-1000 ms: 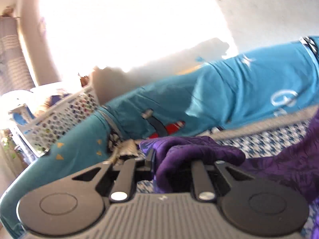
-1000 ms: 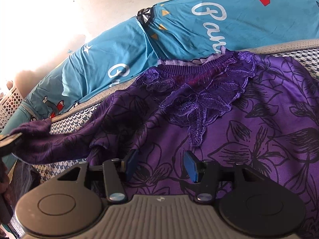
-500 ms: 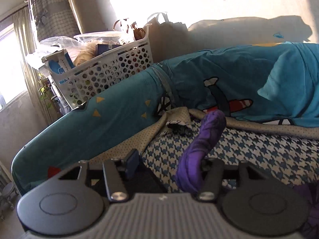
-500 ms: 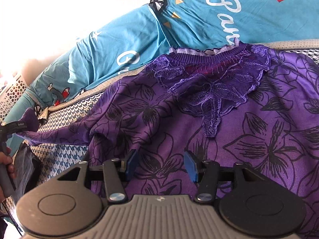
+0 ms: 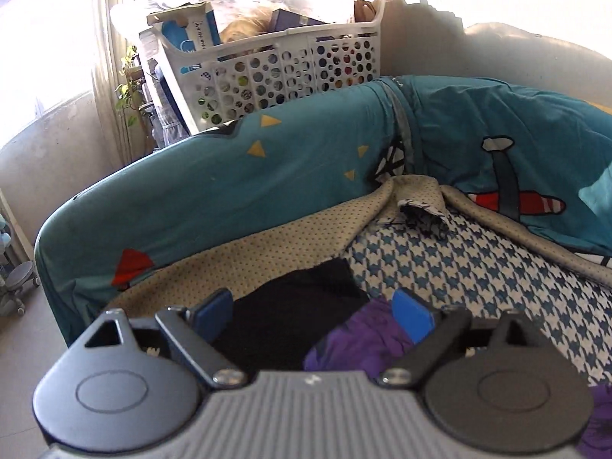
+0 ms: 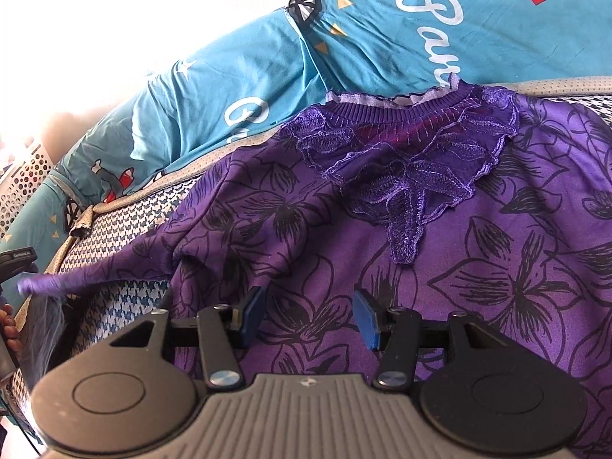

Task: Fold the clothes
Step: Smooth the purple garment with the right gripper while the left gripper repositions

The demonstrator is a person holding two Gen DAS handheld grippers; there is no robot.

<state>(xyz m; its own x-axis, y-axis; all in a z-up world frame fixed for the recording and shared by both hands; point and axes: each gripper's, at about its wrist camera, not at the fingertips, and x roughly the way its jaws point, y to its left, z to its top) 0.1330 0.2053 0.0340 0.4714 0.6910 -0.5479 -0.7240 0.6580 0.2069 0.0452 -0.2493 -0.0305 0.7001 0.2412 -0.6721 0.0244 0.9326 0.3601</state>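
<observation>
Over the bed (image 5: pixel 478 260), left tongs (image 5: pixel 311 308) opening off the sleeve (image 6: pixel 95 277) stretched leftward, right tongs (image 6: pixel 306 311) hovering parted, empty, above the purple top (image 6: pixel 478 267).

Bare houndstooth cover (image 5: pixel 478 267) lies open ahead, hemmed by teal padded rail (image 5: pixel 229 183) and laundry basket (image 5: pixel 283 72).

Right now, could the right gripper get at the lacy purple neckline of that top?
Probably yes. The right gripper hangs over the purple top with its jaws apart and nothing between them. The lace neckline lies farther ahead, flat and uncovered, with nothing in the way of a forward reach.
</observation>
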